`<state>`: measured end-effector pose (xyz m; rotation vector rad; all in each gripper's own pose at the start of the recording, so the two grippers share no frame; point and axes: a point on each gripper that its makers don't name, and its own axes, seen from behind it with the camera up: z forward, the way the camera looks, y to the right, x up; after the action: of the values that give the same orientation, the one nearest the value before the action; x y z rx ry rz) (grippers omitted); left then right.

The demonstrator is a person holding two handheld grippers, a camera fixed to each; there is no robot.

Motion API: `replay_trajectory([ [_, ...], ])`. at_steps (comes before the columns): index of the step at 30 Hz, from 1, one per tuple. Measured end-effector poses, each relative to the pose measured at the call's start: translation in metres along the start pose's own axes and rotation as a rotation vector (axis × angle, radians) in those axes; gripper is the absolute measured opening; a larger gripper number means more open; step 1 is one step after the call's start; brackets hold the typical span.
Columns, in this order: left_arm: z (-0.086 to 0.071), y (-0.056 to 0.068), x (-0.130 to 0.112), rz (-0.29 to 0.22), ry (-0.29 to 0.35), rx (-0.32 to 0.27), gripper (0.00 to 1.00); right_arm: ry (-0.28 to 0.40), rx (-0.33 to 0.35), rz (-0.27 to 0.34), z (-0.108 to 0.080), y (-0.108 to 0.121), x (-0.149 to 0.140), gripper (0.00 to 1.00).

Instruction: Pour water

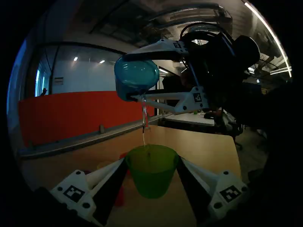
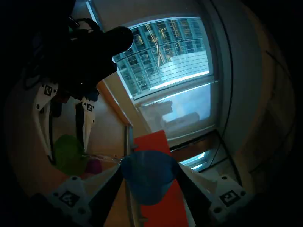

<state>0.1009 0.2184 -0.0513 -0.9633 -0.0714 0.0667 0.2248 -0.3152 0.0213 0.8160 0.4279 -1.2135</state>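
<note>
- The water (image 1: pixel 144 117) falls as a thin, clear stream from the lip of the blue cup (image 1: pixel 135 77) down into the open mouth of the green cup (image 1: pixel 152 170).
- In the left gripper view the blue cup is up in the air, above the green one and a little to its left. It is tipped hard onto its side, with its base turned toward the camera.
- The right gripper (image 1: pixel 128 77) has its two white fingers closed on that blue cup, one above and one below it in this view. The gap between them is as wide as the cup.
- In the right gripper view the same cup sits between the fingers just ahead of the camera.
- The green cup stands upright and is held above the wooden table (image 1: pixel 204 147).
- The left gripper (image 1: pixel 151 160) clamps it from both sides, one finger pressing each wall just under the rim, parted only by the cup's width.
- In the right gripper view a small pink object (image 2: pixel 94 165) lies just beside the green cup; what it is cannot be told.
- An orange partition (image 1: pixel 75 113) runs along the far edge of the table.
- Further out are a large window (image 2: pixel 170 68) and long ceiling light strips (image 1: pixel 265 26).
</note>
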Motion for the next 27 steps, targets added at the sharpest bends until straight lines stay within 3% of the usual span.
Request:
replay_trajectory([
  [27, 0.003, 0.0, 0.002, -0.004, -0.004, 0.001, 0.88, -0.002, -0.047, -0.089, -0.005, 0.016, -0.001, 0.92],
])
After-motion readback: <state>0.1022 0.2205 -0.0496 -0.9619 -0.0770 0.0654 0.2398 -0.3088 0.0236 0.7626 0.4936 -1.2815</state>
